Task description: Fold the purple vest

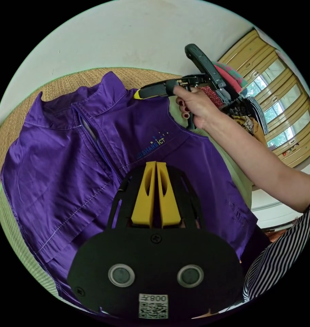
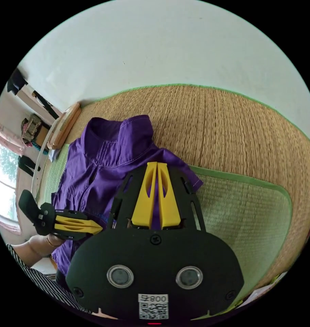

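We see the purple vest [image 1: 93, 153] spread flat on the woven mat [image 2: 230, 129] — laid out for folding; left gripper [image 1: 156, 167] and right gripper [image 2: 157, 167] both hover clenched, grasping nothing.

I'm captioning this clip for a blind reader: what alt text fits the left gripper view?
A purple vest lies spread on a woven mat, collar away from the camera. The left gripper, jaws closed together, hovers over its chest, while a hand holds the right gripper at the vest's far shoulder.
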Available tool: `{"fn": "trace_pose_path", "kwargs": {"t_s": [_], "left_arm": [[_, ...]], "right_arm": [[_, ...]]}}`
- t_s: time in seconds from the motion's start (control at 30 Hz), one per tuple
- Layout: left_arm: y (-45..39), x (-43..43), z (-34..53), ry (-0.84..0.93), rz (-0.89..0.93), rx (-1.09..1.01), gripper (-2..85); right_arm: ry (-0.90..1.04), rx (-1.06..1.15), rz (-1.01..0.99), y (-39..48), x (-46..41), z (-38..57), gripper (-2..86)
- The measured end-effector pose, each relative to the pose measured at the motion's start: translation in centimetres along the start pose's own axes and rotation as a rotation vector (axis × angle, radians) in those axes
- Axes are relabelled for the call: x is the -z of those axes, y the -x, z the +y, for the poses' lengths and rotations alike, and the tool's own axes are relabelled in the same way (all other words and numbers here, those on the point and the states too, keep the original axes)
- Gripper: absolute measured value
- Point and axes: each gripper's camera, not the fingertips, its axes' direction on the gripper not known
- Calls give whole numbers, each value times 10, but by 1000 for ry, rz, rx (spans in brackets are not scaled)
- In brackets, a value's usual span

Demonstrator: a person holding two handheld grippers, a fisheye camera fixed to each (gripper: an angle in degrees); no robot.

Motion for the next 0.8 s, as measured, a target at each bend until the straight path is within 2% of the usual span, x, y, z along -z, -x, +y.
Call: {"fn": "trace_pose_path", "kwargs": {"t_s": [0.13,0.3,0.37,0.47,0.57,0.73,0.8], "left_arm": [[-2,9,3,-4,-12,-1,2],[-4,36,21,-75,-18,22,2],[4,38,24,-53,-59,57,2],[18,39,25,-29,-20,85,1],[29,49,26,-20,24,120,1],[29,100,59,-95,57,174,1],[28,106,76,-38,27,201,1]], "right_arm": [[-55,44,19,13,27,12,1],[-56,160,-42,39,80,98,1],[47,200,3,51,69,150,1],[159,152,141,36,31,178,1],[127,37,-9,5,29,174,1],[62,41,-52,23,56,189,2],[87,26,-61,26,54,210,2]]}}
